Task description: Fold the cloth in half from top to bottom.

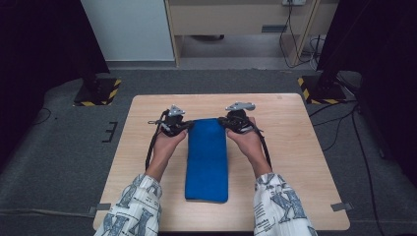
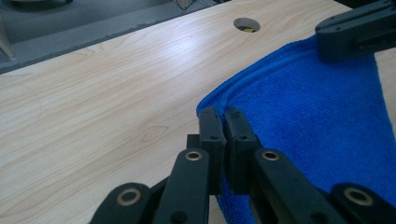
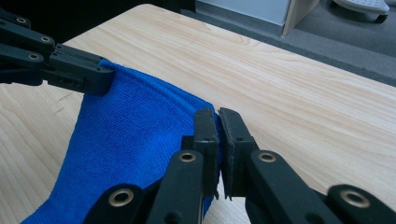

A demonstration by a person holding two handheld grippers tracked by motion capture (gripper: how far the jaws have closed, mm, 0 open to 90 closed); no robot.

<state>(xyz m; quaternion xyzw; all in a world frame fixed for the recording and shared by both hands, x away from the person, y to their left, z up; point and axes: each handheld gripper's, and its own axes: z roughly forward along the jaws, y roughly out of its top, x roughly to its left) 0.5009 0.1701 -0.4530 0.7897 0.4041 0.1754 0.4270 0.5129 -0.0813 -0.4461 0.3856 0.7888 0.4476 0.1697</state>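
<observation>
Both grippers clamp the towel's far corners.
Left gripper (image 1: 183,126) and right gripper (image 1: 229,123) pinch the towel (image 1: 207,162); bare table (image 1: 295,147) lies either side.

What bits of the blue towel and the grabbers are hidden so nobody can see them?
- Underside of the blue towel: high view, hidden by its own top layer, so the number of folds is unclear.
- Towel corner inside the left gripper: left gripper view, covered by the closed jaws.
- Towel corner inside the right gripper: right gripper view, covered the same way.
- Near end of the towel: both gripper views, cut off by the bottom edge.
</observation>
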